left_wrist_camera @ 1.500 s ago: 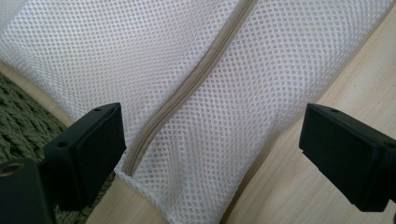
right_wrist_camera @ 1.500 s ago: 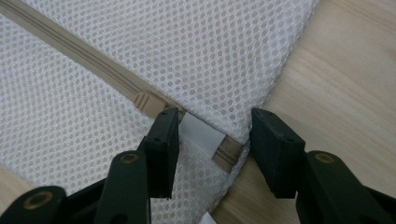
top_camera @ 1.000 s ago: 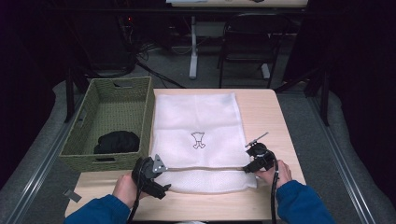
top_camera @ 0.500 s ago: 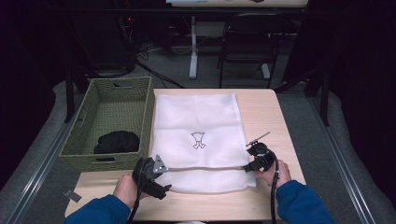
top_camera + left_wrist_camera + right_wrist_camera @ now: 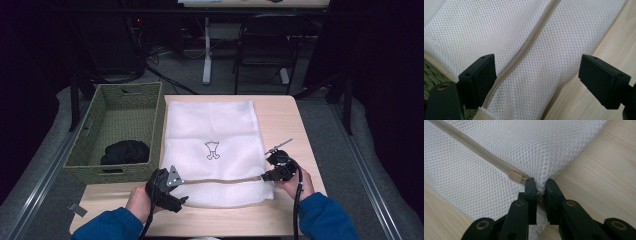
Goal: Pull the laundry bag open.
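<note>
Dark surroundings frame a pale wooden worktop, behind which a black folding chair and loose floor cables are seen. A white mesh laundry bag is laid flat along the middle of the worktop, its far edge near the far side and its near end close to the person's hands. A small dark outline emblem is printed on the bag's middle; no lettering can be read on it, and no brand or label is made out anywhere.

A beige zipper is run across the bag's near end from left to right. Its slider is found at the right end, just beside the bag's near right corner.

The right tongs are closed tight on that corner, a pinch of mesh being gripped between the two jaws just beside the slider. The left tongs are held wide apart at the bag's near left corner; nothing is gripped, and the left end of the zipper and the mesh are seen between the jaws, one jaw lying beside the zipper's end.

A green woven basket is set at the left of the worktop, touching or just beside the bag's left edge. A black bundle of cloth is held in its near end.
</note>
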Motion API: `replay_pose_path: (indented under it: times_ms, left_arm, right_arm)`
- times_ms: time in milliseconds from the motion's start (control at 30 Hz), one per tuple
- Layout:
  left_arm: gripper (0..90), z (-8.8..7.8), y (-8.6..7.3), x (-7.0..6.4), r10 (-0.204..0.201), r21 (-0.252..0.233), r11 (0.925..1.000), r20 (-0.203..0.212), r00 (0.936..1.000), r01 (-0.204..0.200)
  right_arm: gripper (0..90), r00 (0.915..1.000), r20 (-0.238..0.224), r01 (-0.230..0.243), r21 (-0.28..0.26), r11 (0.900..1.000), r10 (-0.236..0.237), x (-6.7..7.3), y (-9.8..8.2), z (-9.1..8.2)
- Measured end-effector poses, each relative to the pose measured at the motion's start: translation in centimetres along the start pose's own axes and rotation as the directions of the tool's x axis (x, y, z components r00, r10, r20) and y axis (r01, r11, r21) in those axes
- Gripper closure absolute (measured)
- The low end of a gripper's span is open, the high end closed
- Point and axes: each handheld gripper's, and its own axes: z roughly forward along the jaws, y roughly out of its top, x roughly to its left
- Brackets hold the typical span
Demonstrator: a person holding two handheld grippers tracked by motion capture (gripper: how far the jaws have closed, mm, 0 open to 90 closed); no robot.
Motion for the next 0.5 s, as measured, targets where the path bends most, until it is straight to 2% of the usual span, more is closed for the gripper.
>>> replay_pose_path:
  times_ms: [167,400,500]
  left_arm:
    - [14.1,0.2,0.8,-0.3,0.009,-0.028,0.9996,0.003,1.0000,-0.008]
    - [11.6,1.0,2.4,-0.8,0.051,-0.045,0.9977,0.001,0.9987,-0.051]
    - [11.0,1.6,3.6,-1.1,0.078,-0.060,0.9952,0.001,0.9969,-0.078]
  right_arm:
    - [82.4,0.9998,-0.017,0.006,-0.038,0.999,-0.006,0.4,-0.1,-1.0]
    - [82.4,0.9996,-0.025,0.011,-0.071,0.997,-0.013,0.5,-0.3,-1.7]
    - [82.4,0.9992,-0.039,0.004,-0.088,0.996,-0.007,0.6,-0.3,-1.9]
